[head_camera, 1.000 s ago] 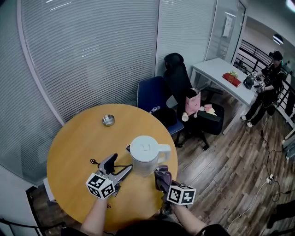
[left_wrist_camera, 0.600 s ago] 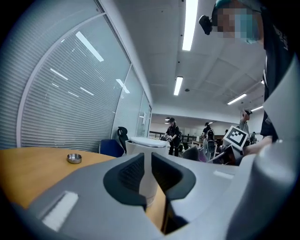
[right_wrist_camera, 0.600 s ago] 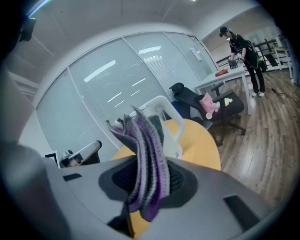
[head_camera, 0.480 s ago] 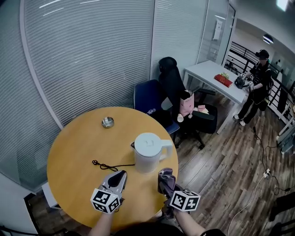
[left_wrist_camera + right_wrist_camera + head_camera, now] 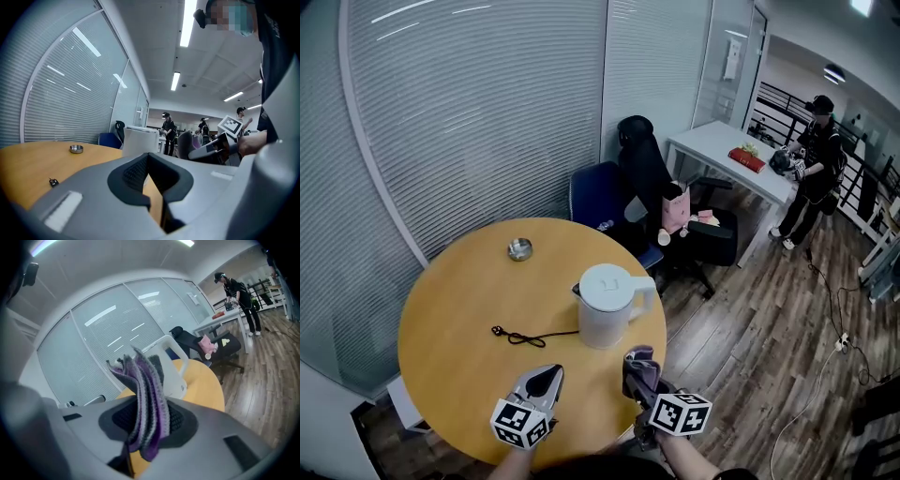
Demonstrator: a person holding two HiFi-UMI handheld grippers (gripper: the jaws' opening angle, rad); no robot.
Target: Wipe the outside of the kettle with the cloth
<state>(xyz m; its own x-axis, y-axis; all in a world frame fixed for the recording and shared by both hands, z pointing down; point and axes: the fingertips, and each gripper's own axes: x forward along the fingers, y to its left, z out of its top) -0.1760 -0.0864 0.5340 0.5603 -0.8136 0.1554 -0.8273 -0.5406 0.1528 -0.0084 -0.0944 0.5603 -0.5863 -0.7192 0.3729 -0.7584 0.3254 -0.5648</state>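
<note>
The white kettle (image 5: 611, 305) is standing on the round wooden table (image 5: 450, 309), near its right edge. The right gripper (image 5: 647, 384) is holding the purple-grey cloth (image 5: 637, 362) firmly between its jaws, close to the kettle but not touching it. The left gripper (image 5: 549, 375) is hovering over the table with its jaws pressed together and nothing between them. A black cable (image 5: 525, 336) is lying to the left of the kettle.
</note>
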